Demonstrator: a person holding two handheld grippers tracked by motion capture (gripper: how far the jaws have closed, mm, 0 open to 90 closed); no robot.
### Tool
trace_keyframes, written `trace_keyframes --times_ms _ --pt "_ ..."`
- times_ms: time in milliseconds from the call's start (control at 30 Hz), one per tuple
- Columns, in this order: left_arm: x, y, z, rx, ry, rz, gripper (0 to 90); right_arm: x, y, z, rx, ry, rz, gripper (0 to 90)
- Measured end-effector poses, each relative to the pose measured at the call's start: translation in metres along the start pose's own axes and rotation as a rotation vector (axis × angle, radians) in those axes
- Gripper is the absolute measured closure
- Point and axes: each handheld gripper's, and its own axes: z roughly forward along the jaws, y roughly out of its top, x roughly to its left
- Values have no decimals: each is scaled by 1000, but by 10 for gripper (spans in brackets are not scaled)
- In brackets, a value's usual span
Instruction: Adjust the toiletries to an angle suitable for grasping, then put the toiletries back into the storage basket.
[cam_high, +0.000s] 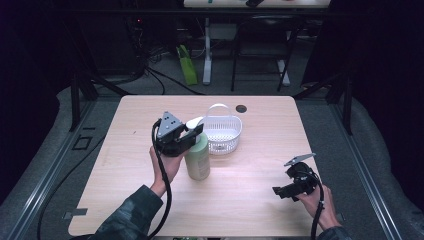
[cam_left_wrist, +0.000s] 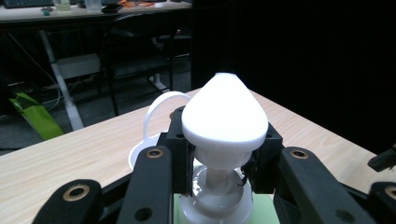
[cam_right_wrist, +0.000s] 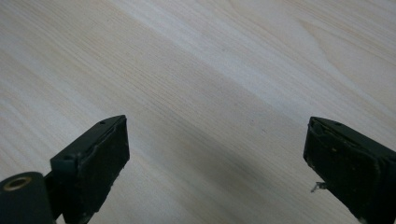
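Left hand-held gripper (cam_high: 192, 134) was clamped on the neck of a green bottle (cam_high: 198, 159), just under its white pump head (cam_left_wrist: 225, 112). In the left gripper view both jaws pressed against the neck from either side, with the pump head sitting above them. The bottle stood upright on the tabletop (cam_high: 260, 200), left of centre, base on the wood as far as the high view showed.

A white basket (cam_high: 222, 131) with a hoop handle sat just behind and to the right of the bottle; couldn't tell if the two touched. The same handle showed past the pump head in the left gripper view (cam_left_wrist: 161, 112).

Right hand-held gripper (cam_high: 281, 190) was low over the near right part of the tabletop, well apart from the bottle and basket. Its jaws were spread wide with nothing between them; the right gripper view showed bare wood grain in the gap.

A dark round hole (cam_high: 241, 108) was in the tabletop near its far edge.
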Motion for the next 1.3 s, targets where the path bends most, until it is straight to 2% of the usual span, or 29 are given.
trace_keyframes --times_ms 367,667,933,1067,1300 --pt "1 2 -3 -8 22 6 676 0 0 0 -3 -1 5 64" --pt "3 5 -7 -12 23 2 675 0 1 -1 -4 -1 2 64" --pt "4 14 -12 -7 11 4 675 -1 0 -1 -9 -4 5 64" --pt "6 19 -15 -24 6 -6 675 0 1 -1 -8 -1 0 64" --pt "8 33 -18 -32 -9 4 674 -1 0 -1 -8 -1 8 65"
